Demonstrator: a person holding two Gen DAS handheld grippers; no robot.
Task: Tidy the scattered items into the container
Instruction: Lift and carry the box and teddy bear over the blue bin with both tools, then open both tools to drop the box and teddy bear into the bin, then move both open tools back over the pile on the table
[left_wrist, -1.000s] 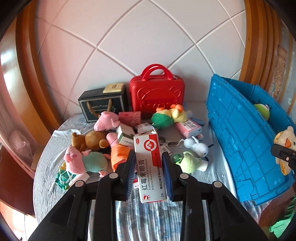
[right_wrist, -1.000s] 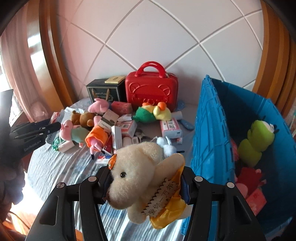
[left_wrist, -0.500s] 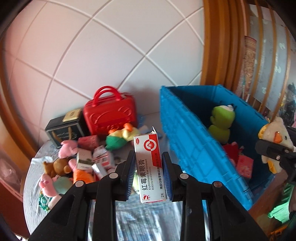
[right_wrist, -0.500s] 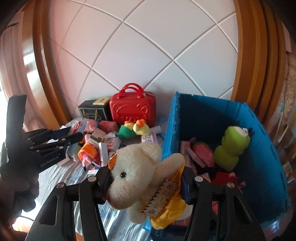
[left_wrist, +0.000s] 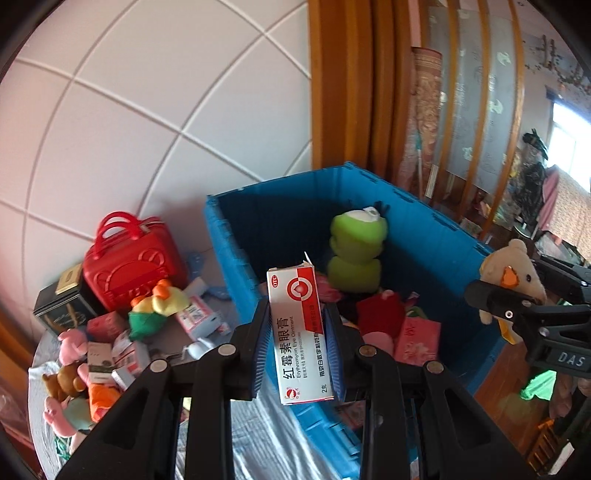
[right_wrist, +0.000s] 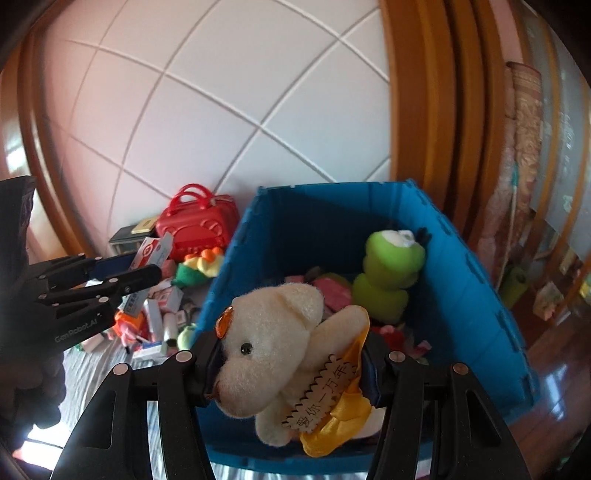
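Scattered items were being moved two at a time toward the blue crate (right_wrist: 476, 295), which stood at the table's right end. The left gripper (left_wrist: 297, 347) was clamped on an eye-ointment box (left_wrist: 299, 332), held upright by its long faces so the narrow carton could not pivot between the pads. The right gripper (right_wrist: 291, 373) was closed on a cream teddy bear (right_wrist: 280, 332), squeezing the soft body sideways with its yellow ribbon and tag hanging below. Both loads hung above the crate's near wall, judged to be positioned for release over the interior. Inside lay a green frog plush (right_wrist: 391, 273) against the far wall among red and pink packets. More items remained on the cloth beside a red toy suitcase (left_wrist: 129, 266), so the task appeared to be only partly complete.
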